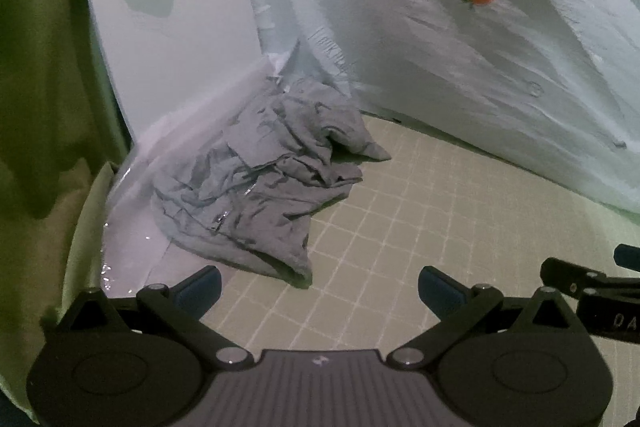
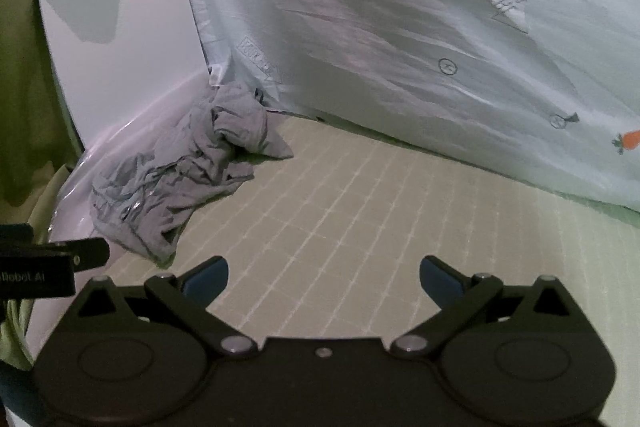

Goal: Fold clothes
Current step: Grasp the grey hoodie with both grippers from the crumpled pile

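Note:
A crumpled grey garment lies in a heap on the gridded mat, pushed against the white wall at the left. In the right wrist view the same grey garment sits far left on the mat. My left gripper stands open just short of the heap's near edge, nothing between its blue-padded fingers. My right gripper is open too, over bare mat to the right of the garment. The right gripper's body shows at the left view's right edge.
A pale blue sheet printed with carrots hangs along the back and right side of the mat. A white panel stands at the left, with shiny plastic film at its foot. Green fabric hangs beyond it.

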`<state>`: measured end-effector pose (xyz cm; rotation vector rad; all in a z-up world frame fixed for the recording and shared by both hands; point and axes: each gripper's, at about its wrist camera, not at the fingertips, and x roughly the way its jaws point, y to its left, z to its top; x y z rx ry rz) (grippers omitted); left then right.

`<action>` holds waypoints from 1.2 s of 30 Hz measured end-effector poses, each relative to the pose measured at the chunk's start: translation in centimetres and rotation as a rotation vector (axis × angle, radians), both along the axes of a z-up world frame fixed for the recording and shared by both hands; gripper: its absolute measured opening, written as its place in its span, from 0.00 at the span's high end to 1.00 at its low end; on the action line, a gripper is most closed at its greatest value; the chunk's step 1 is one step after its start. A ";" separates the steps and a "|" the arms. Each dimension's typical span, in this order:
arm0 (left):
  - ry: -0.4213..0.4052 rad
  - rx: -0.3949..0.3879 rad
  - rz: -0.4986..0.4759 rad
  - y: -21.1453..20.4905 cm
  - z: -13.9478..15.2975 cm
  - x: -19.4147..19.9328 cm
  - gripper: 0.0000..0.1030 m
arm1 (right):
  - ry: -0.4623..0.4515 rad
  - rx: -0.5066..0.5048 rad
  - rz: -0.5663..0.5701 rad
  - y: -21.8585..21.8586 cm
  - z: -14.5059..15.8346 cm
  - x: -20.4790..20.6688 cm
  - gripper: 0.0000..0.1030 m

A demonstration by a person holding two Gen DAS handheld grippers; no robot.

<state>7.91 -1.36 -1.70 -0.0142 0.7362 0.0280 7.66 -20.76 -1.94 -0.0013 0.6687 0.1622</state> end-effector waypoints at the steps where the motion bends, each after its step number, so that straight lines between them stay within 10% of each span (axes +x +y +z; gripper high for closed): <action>1: 0.006 -0.006 0.019 0.5 -0.1 0.9 0.00 | 0.001 0.000 0.003 0.1 0.0 0.8 0.00; 14: 0.129 0.020 0.220 7.9 -5.2 15.9 0.01 | 0.030 -0.033 0.076 7.1 -2.8 16.6 0.01; 23: 0.253 -0.004 0.308 11.9 -11.6 24.2 0.09 | 0.086 -0.153 0.198 14.5 -9.0 27.9 0.28; 29: 0.255 -0.003 0.275 11.7 -12.7 25.4 0.06 | 0.059 -0.208 0.235 17.1 -11.2 31.0 0.29; 36: 0.259 -0.007 0.277 11.4 -12.5 25.0 0.06 | 0.063 -0.142 0.216 16.3 -11.9 31.5 0.91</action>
